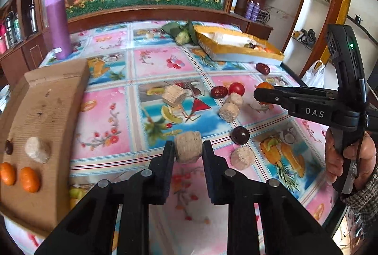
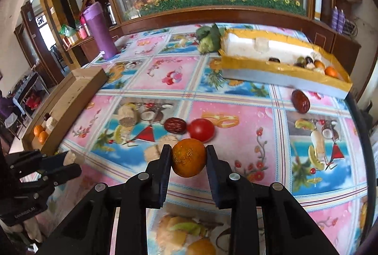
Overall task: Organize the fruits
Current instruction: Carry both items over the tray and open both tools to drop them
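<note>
My left gripper [image 1: 188, 148] is shut on a beige cork-like cylinder [image 1: 189, 147], held just above the flowered tablecloth. My right gripper [image 2: 188, 156] is shut on a small orange [image 2: 188, 158]; it also shows in the left wrist view [image 1: 258, 92] at the right. Loose on the cloth lie a red tomato [image 2: 201, 129], red dates [image 2: 175, 125] [image 2: 300, 101], a dark round fruit [image 1: 240, 135] and more beige cylinders [image 1: 242, 157] [image 1: 173, 95]. The brown cardboard tray [image 1: 47, 98] at left holds two oranges [image 1: 29, 179], a beige piece [image 1: 37, 149] and a dark fruit.
A yellow-rimmed white box [image 2: 283, 70] at the back right holds several fruits. A purple tumbler [image 1: 57, 20] stands at the back left. A green leafy bundle [image 2: 209, 38] lies beside the box. A wooden cabinet rings the table's far edge.
</note>
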Tool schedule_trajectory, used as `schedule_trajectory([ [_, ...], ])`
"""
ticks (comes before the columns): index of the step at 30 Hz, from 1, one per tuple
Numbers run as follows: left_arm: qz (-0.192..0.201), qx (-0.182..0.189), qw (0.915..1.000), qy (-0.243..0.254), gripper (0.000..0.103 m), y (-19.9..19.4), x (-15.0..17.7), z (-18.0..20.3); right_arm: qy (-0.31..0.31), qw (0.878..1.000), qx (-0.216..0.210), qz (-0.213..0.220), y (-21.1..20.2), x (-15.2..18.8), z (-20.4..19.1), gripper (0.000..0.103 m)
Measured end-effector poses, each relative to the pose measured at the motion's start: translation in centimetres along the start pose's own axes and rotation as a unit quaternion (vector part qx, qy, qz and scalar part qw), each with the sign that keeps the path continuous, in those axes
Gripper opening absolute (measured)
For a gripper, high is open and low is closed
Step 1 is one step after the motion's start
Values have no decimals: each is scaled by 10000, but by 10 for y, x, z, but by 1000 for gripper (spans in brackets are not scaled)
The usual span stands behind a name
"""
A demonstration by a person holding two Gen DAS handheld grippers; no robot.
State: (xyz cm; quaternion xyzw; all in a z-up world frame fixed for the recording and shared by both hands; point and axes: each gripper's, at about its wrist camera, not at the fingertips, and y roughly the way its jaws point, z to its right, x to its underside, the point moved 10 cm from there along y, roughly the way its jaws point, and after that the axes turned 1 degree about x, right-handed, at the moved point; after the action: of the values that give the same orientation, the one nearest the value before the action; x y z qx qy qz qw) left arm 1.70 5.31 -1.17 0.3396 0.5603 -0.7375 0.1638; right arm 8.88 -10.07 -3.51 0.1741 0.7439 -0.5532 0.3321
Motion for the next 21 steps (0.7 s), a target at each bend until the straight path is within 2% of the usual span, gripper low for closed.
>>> schedule_trajectory([
  [3, 125, -153, 9997, -120, 23, -24, 0, -21, -166, 9998, -98, 66, -13, -3, -23, 31],
  [12, 213, -1095, 9919, -605, 23, -71, -10, -134, -707, 9948, -734, 59, -16, -15, -133, 31],
  [16, 89, -1446, 9848, -959, 23, -68, -23, -194, -1011, 9890, -1078, -66, 3, -25, -200, 31],
  [18, 15, -1671, 9797, -1107, 23, -64, -28, -223, -998, 9865, -1281, -209, 18, -29, -228, 31],
  [21, -125, -1782, 9747, -1341, 23, -52, -30, -256, -879, 9834, -1513, -470, 49, -36, -264, 32],
])
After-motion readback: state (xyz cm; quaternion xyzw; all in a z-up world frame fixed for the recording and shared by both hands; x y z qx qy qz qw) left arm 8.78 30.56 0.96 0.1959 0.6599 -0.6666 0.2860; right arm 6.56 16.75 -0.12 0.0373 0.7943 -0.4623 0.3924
